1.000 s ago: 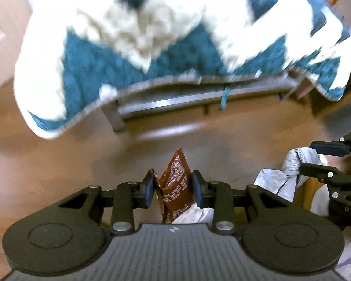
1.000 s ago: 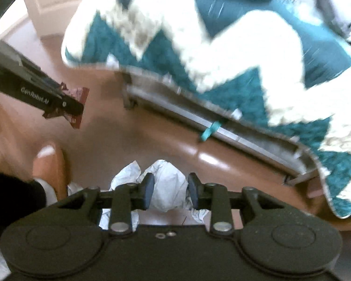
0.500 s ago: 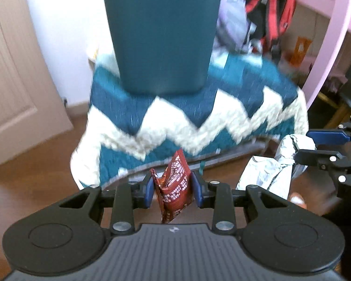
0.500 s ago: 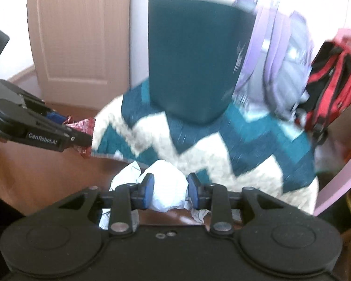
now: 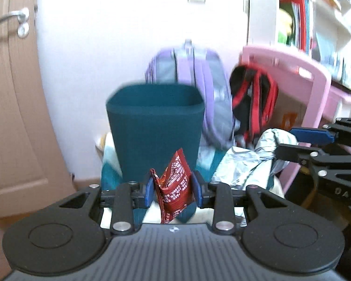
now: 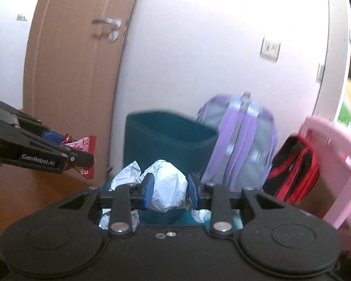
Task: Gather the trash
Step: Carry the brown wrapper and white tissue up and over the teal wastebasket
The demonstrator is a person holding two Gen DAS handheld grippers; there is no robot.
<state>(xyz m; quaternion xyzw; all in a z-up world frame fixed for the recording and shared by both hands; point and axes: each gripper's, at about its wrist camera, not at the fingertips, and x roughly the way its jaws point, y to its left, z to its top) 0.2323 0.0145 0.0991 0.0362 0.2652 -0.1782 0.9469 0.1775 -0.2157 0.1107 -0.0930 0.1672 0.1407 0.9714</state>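
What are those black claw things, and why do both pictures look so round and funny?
They are grippers, pinching tools a person holds, one in each hand. Each carries a small wide-eyed camera looking along its fingers, which bends the picture. One picture comes from the left gripper; it pinches a red snack wrapper. The other comes from the right gripper; it pinches a crumpled silver wrapper. Each gripper also shows at the edge of the other's picture. Ahead stands a dark teal bin on a teal and white blanket, with a purple backpack behind it.

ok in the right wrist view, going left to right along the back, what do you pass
left gripper with red wrapper → wooden door → teal bin → purple backpack → red and black bag → pink chair
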